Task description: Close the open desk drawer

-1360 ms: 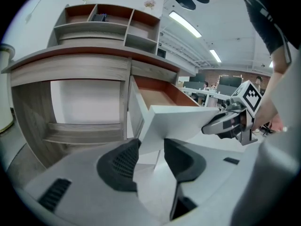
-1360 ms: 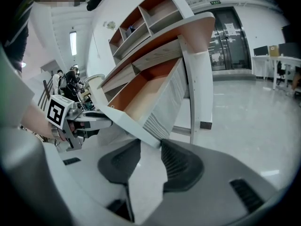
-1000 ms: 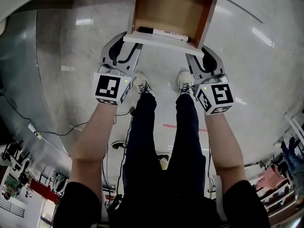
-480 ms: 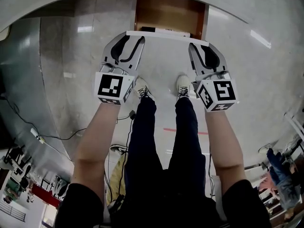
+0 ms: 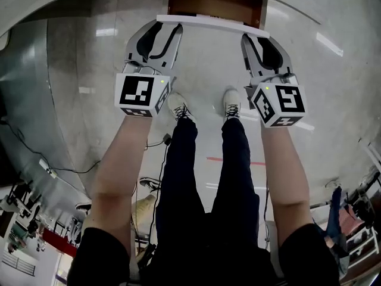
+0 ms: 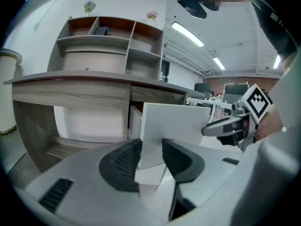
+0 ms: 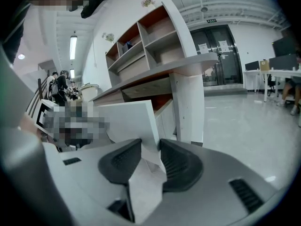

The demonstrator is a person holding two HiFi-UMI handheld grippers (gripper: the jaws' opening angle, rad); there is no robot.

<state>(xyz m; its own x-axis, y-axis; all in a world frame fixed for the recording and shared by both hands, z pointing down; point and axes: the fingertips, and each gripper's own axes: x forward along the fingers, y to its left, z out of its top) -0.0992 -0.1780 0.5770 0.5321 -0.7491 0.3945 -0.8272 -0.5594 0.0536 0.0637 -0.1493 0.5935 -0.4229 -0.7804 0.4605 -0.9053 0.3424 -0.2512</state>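
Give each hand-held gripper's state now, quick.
Left hand-held gripper: open, jaws just narrowed slightly, nothing gripped, against drawer front.
Right hand-held gripper: open, nothing gripped, against drawer front.

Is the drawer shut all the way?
The drawer is not fully shut. The head view shows a brown strip of its inside behind the white front, which stands out from the desk in the left gripper view.

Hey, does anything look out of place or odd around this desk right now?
Only the drawer: it stands partly out of the desk, and its white front is not flush with the wood-grain face beside it. Nothing looks spilled, crooked or damaged.
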